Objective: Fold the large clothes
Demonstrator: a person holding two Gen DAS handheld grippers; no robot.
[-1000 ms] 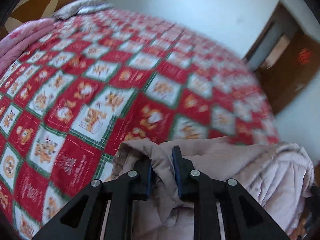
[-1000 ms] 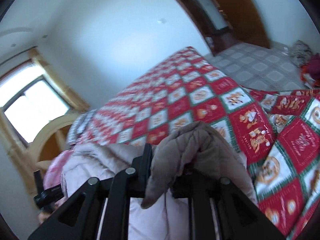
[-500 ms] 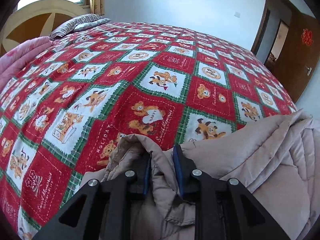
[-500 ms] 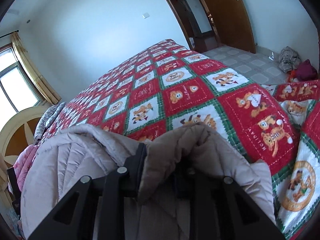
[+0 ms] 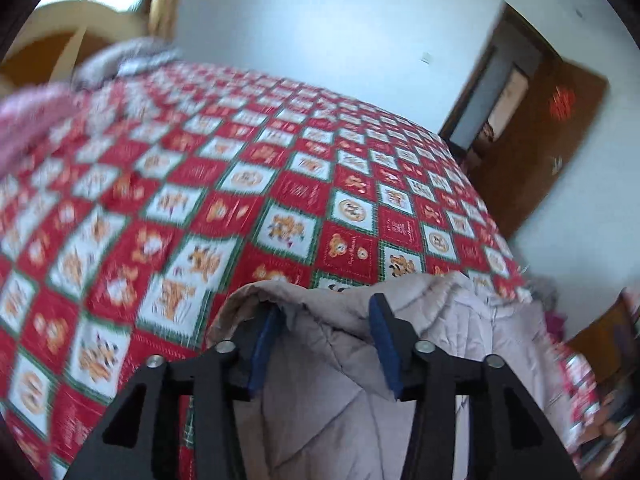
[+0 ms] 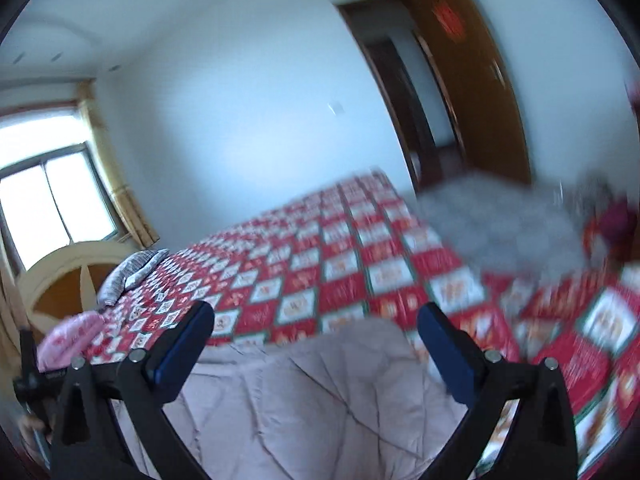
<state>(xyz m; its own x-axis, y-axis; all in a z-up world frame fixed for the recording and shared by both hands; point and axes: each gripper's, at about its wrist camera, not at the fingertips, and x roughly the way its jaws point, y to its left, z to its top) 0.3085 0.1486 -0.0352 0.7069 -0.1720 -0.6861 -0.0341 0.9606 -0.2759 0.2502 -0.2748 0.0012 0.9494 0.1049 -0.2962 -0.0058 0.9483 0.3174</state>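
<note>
Coat: pale quilted coat (image 5: pixel 344 384) lies on the bed's red patchwork quilt (image 5: pixel 224 208), at its near edge.
Left tongs (image 5: pixel 326 322): jaws just opened, apart; coat edge sits between the blue pads (image 5: pixel 384 344), looks loose.
Right tongs (image 6: pixel 316 324): jaws just opened wide, nothing pinched, above the coat (image 6: pixel 320 392).
Pillow (image 6: pixel 132 276): far end of quilt (image 6: pixel 352 264).
</note>
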